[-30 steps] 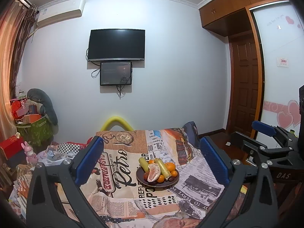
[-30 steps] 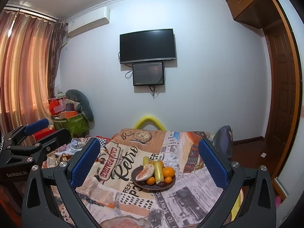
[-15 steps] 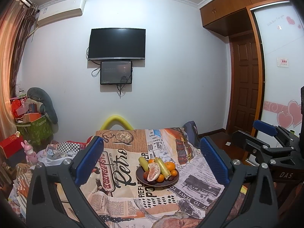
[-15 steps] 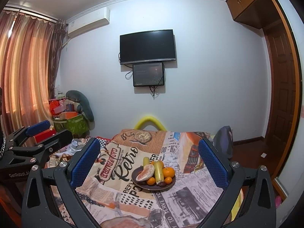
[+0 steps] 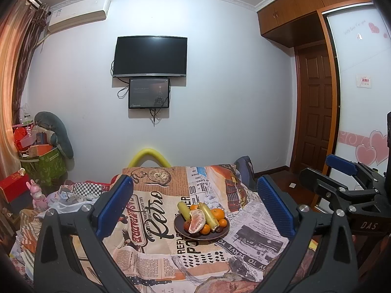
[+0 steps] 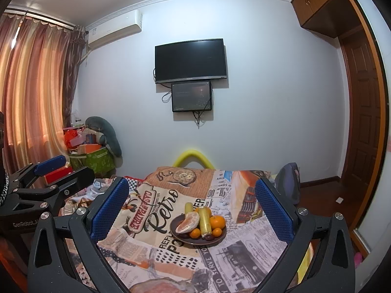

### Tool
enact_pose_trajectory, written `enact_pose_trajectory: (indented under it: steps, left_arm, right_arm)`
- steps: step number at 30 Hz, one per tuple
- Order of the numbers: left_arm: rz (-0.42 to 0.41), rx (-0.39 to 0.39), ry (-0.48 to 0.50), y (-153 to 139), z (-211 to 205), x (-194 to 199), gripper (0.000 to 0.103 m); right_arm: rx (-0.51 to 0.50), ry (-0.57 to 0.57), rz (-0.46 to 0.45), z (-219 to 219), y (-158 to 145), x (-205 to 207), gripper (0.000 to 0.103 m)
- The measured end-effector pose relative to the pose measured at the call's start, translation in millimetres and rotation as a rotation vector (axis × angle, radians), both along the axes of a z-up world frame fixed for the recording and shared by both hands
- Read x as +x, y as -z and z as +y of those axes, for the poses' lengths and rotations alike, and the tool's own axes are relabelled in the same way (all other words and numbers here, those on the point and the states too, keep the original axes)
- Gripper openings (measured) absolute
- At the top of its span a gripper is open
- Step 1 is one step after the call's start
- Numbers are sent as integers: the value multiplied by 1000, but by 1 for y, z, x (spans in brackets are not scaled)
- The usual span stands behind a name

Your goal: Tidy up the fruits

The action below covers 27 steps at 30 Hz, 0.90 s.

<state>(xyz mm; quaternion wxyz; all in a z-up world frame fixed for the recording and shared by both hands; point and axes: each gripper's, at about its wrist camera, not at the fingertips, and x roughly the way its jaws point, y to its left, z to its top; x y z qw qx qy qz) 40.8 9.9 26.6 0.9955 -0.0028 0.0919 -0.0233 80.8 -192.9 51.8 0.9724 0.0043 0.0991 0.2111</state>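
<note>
A dark round plate (image 5: 193,235) (image 6: 188,241) sits on a table under a newspaper-print cloth (image 5: 156,249) (image 6: 151,251). On it lie a peeled pomelo piece (image 5: 197,221) (image 6: 188,222), yellow-green sticks (image 5: 210,215) (image 6: 204,221), several small oranges (image 5: 217,213) (image 6: 217,221) and dark round fruits. My left gripper (image 5: 194,206) hangs open well short of the plate, holding nothing. My right gripper (image 6: 191,208) is open too and empty. The right gripper (image 5: 347,188) shows at the right edge of the left wrist view; the left gripper (image 6: 44,183) shows at the left of the right wrist view.
A yellow chair back (image 5: 149,157) rises behind the table's far edge. Boxes, a green bag (image 5: 44,166) and soft toys crowd the left corner by the curtain (image 6: 31,92). A backpack (image 6: 289,183) stands at the table's right, near a wooden door (image 5: 315,112).
Both views have shifted only slightly; the left wrist view drifted a little upward. Both grippers stay open and the fruit on the plate has not moved.
</note>
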Motion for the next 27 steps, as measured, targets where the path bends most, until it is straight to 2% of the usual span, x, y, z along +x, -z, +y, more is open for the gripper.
enact_pose_trajectory:
  steps: [27]
  left_arm:
    - [21, -9, 33, 3, -4, -1, 103]
  right_arm:
    - [4, 7, -3, -2, 1, -1, 103]
